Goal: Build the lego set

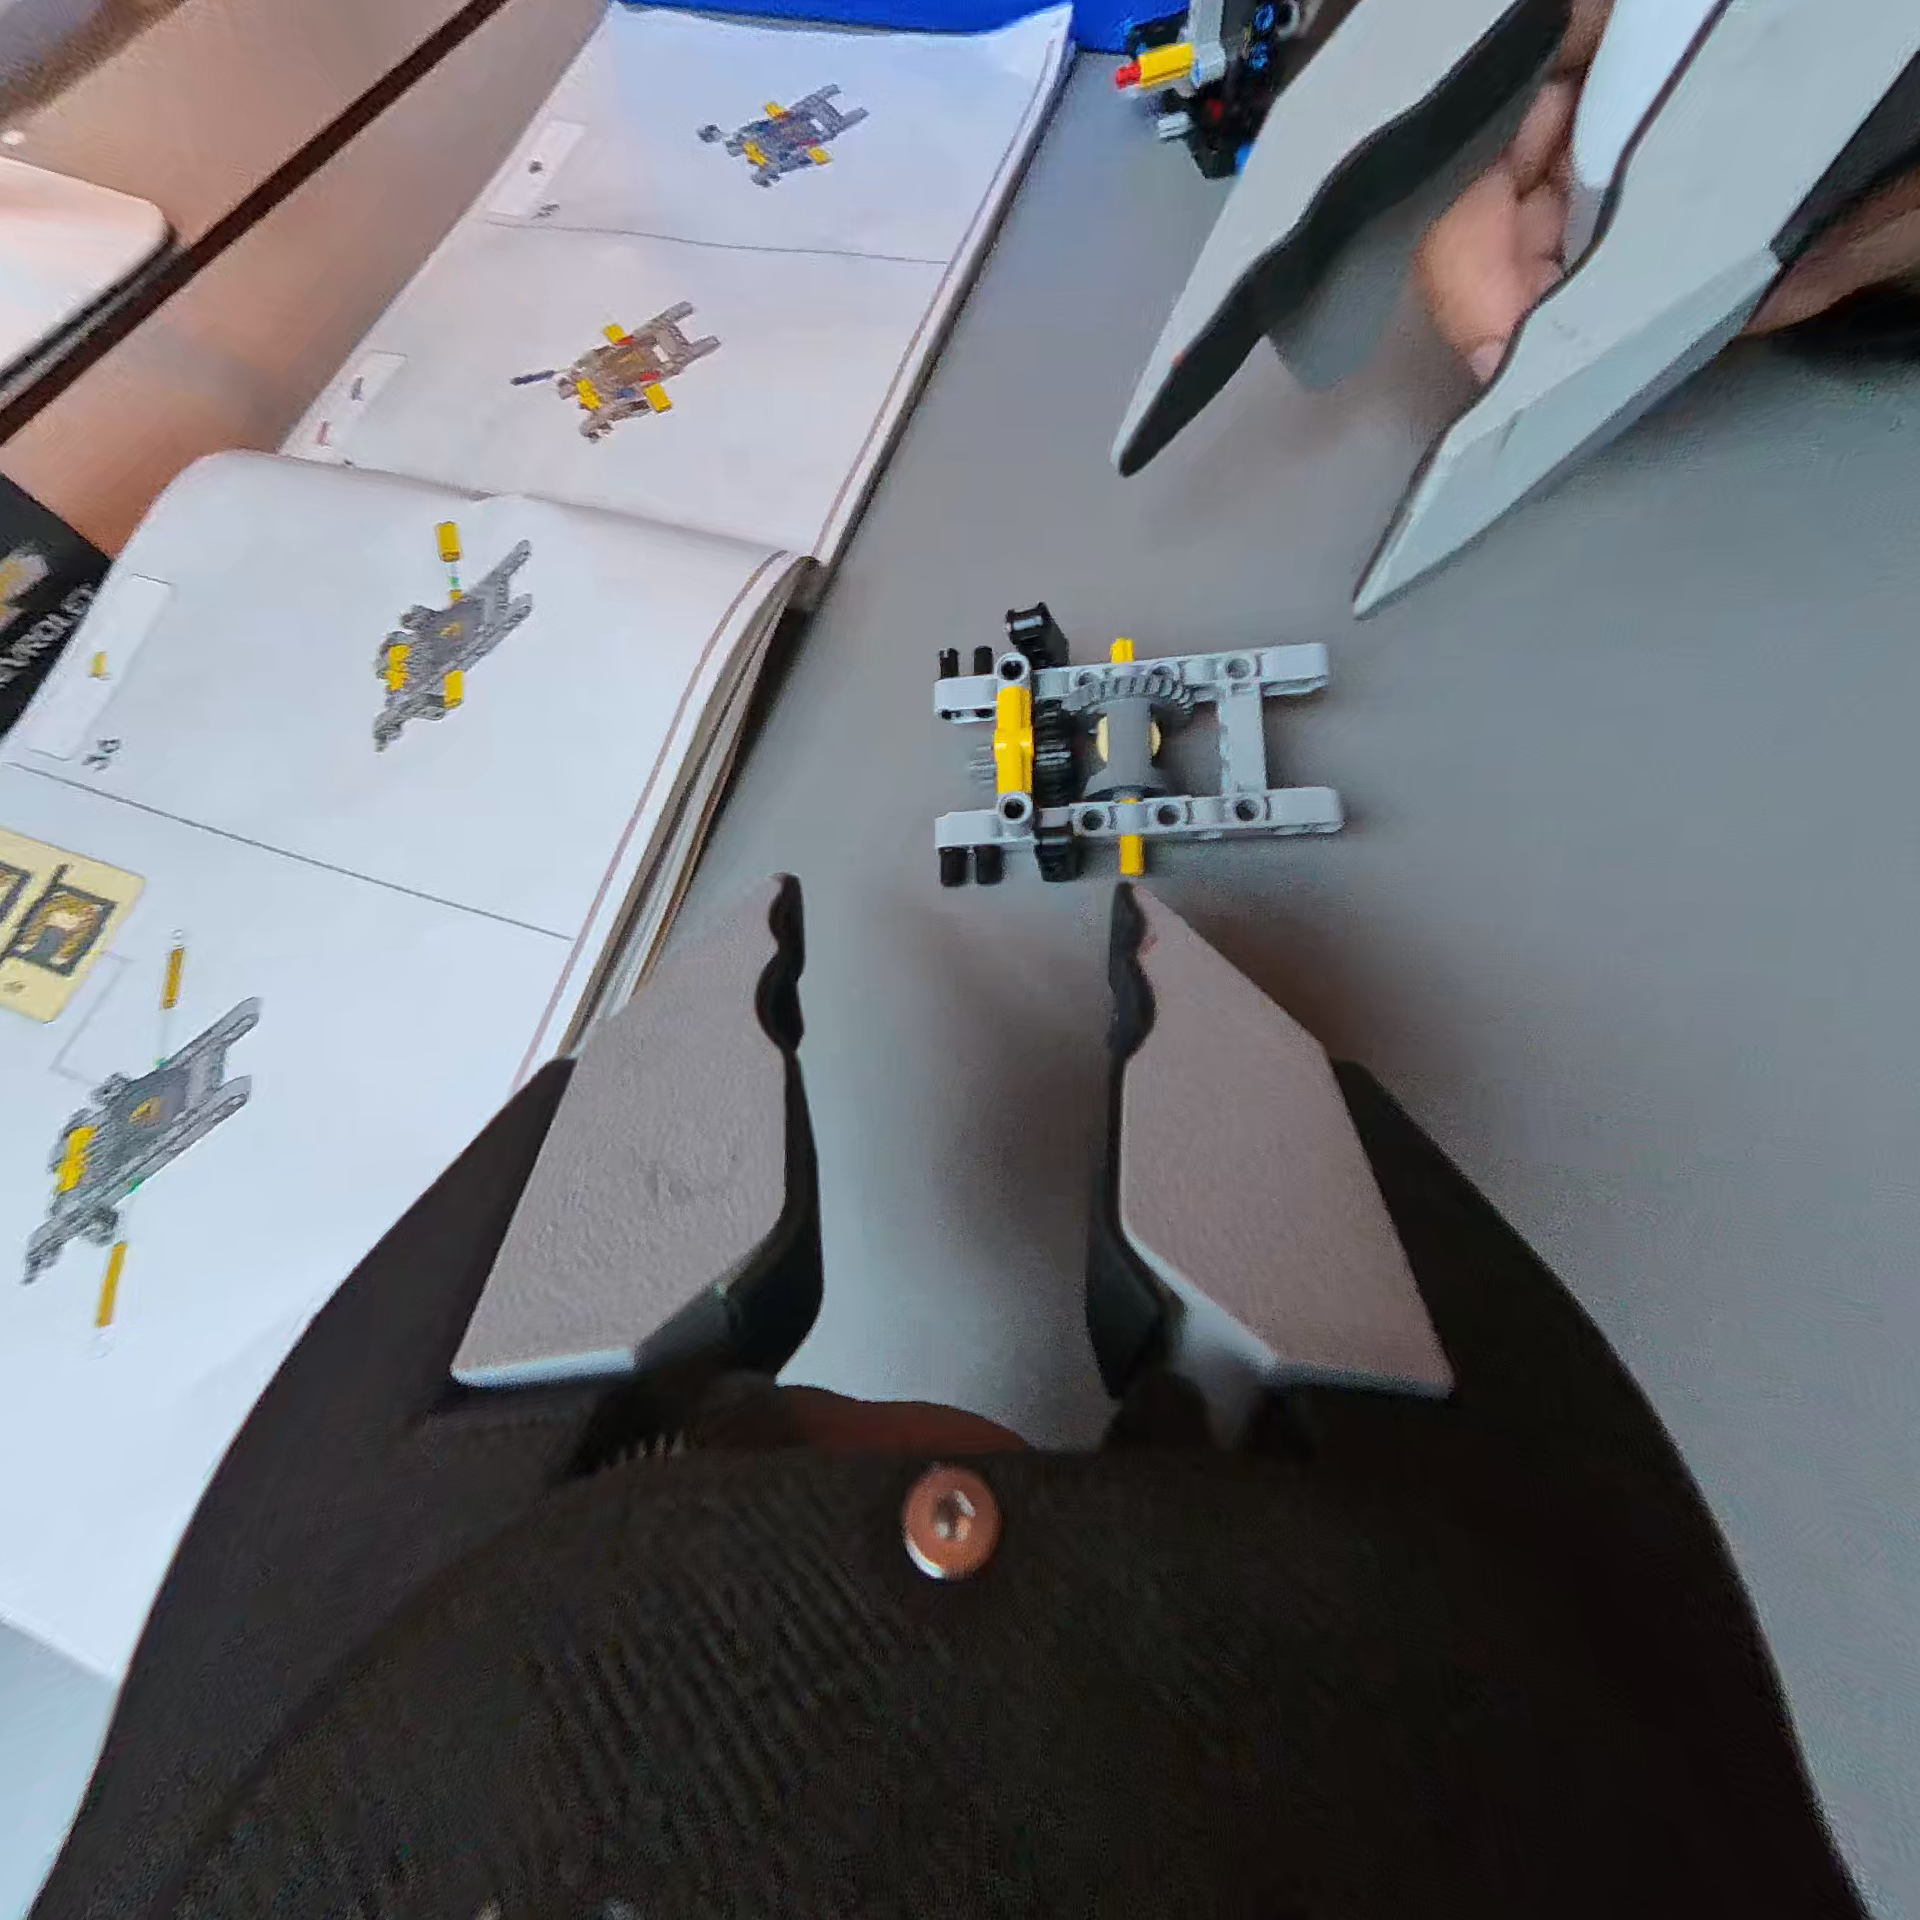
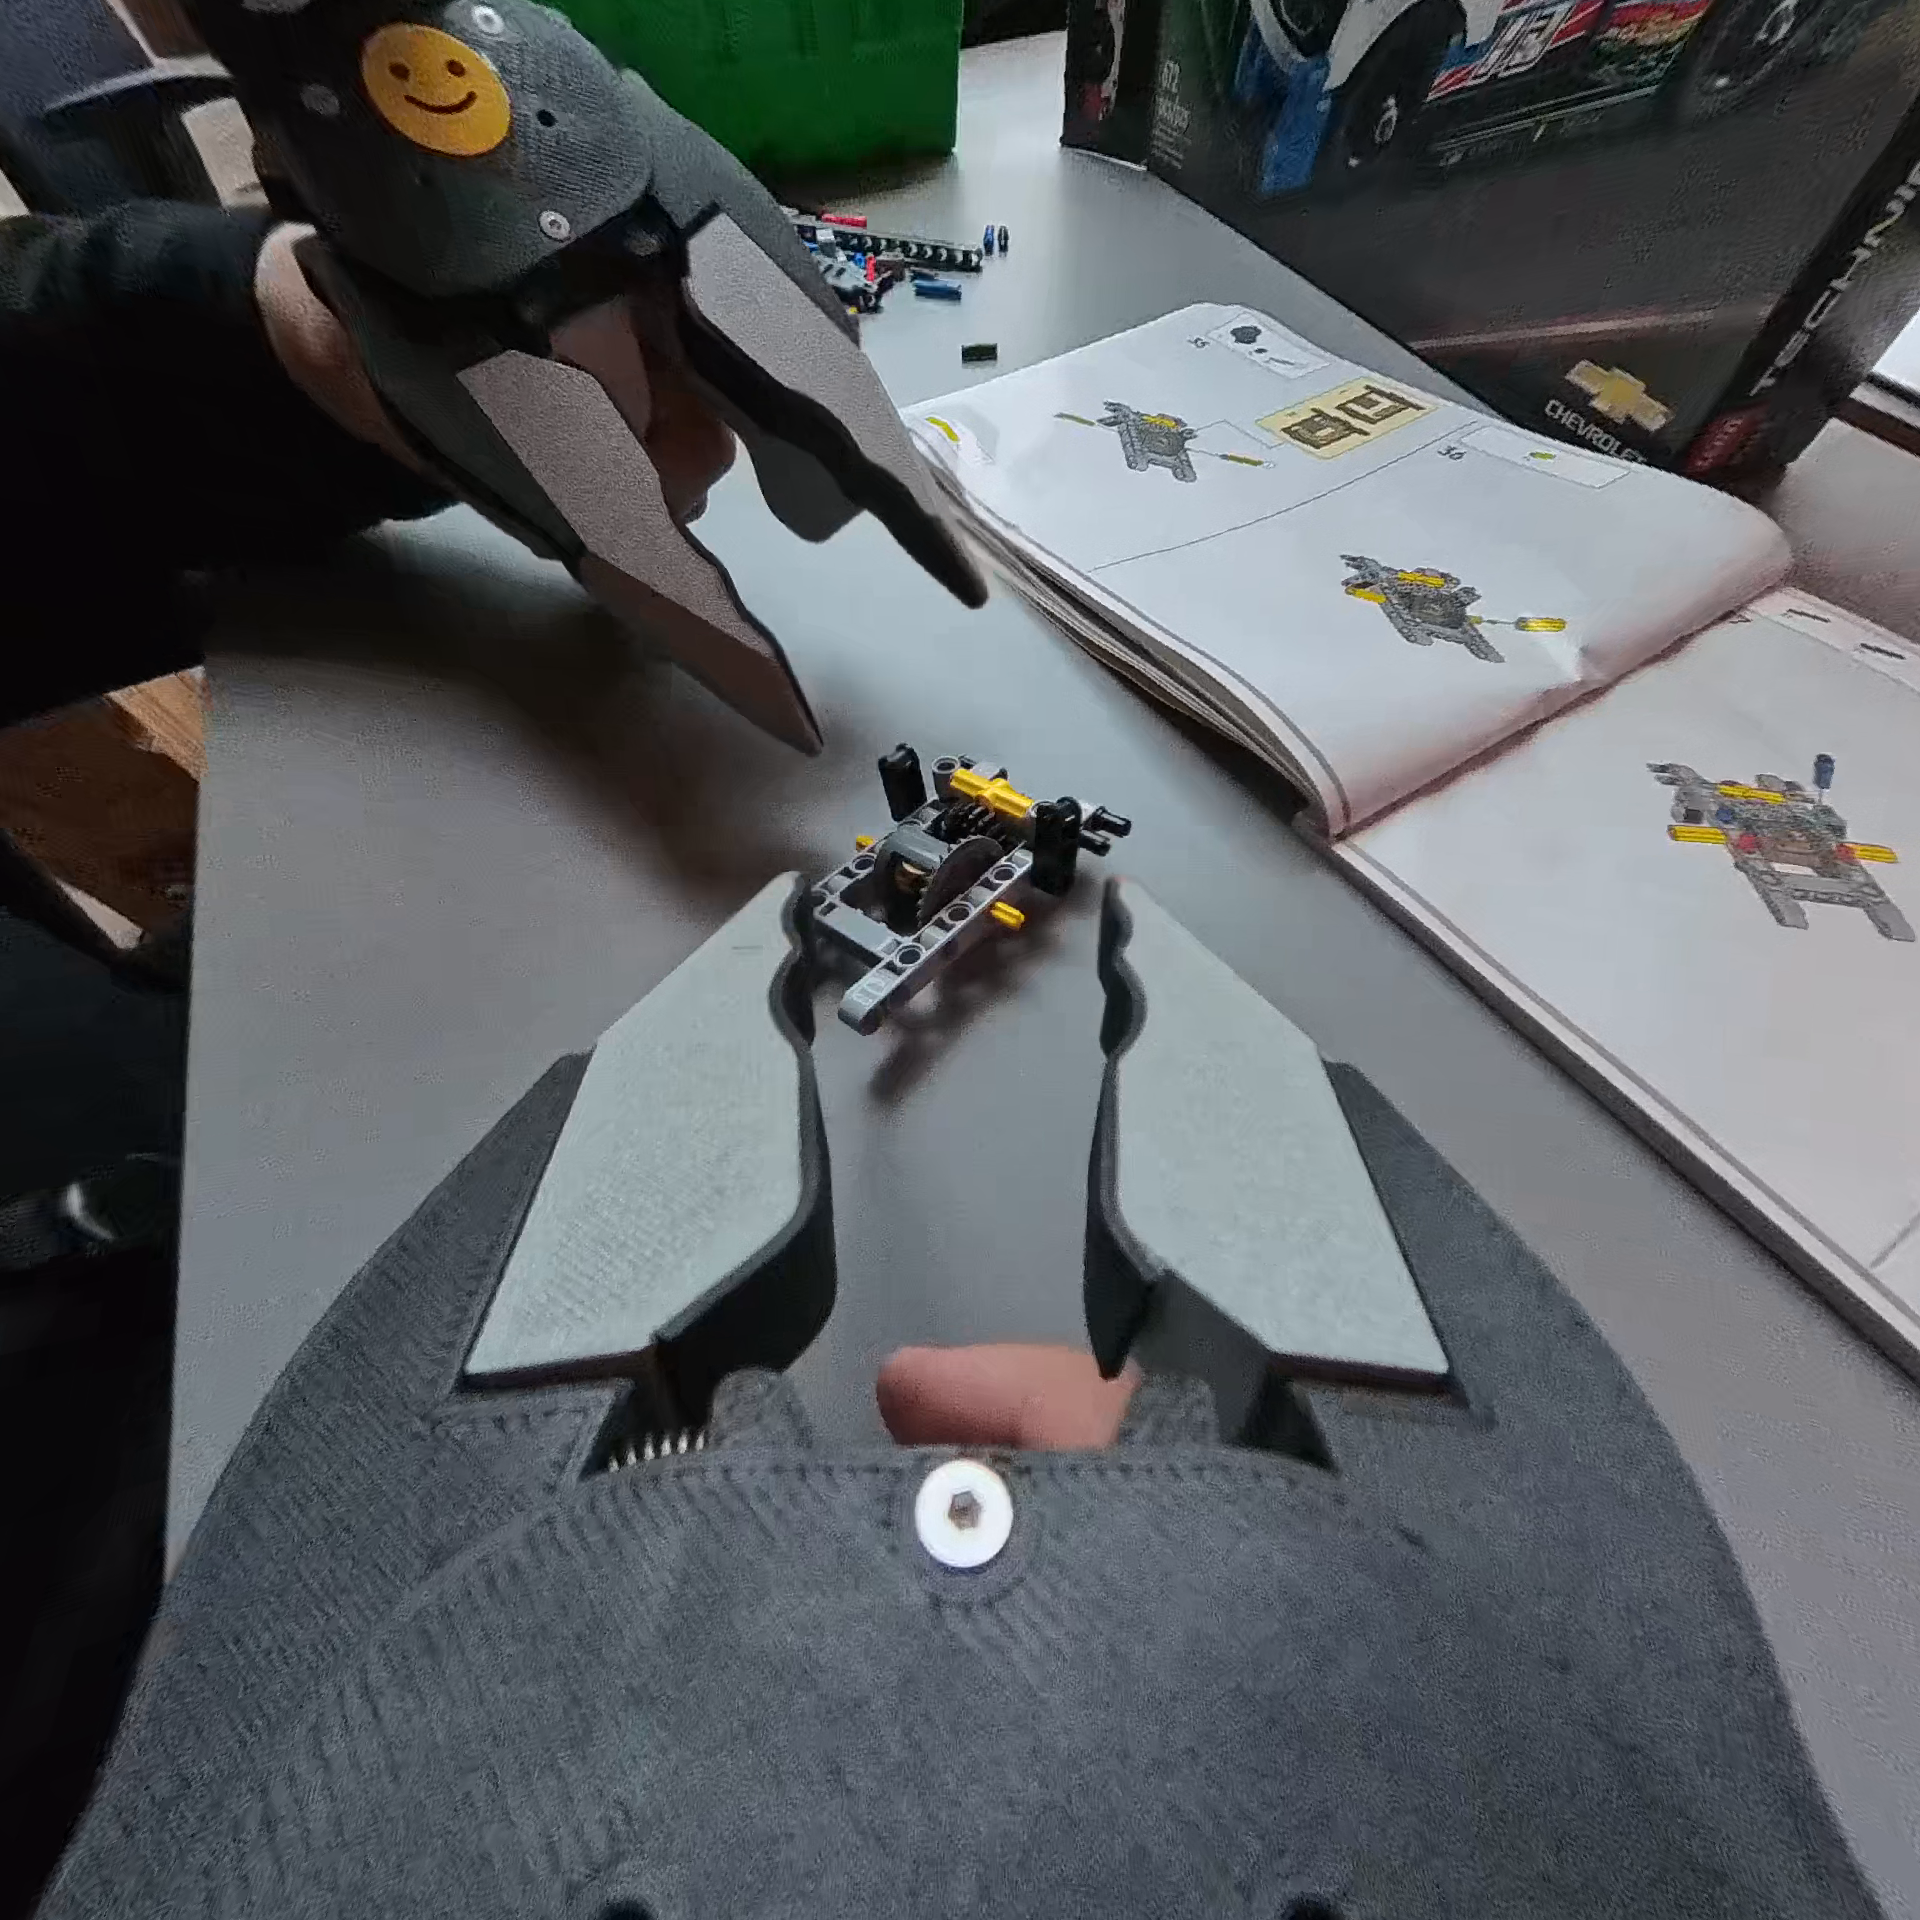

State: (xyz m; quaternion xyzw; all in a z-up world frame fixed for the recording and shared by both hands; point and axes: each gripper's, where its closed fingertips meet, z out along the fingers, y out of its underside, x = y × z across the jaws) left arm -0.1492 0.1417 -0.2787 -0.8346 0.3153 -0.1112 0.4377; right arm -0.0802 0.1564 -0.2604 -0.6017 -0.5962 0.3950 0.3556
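A small grey lego frame with gears, yellow axles and black pins lies flat on the grey table. It also shows in the right wrist view. My left gripper is open and empty, its tips just short of the frame. My right gripper is open and empty, with the frame's near end between its fingertips. The right gripper shows in the left wrist view beyond the frame, and the left gripper shows in the right wrist view, open.
An open instruction booklet lies left of the frame and shows in the right wrist view. The set's box stands behind it. Loose lego pieces and a green bin are farther back. Another lego assembly sits at the far edge.
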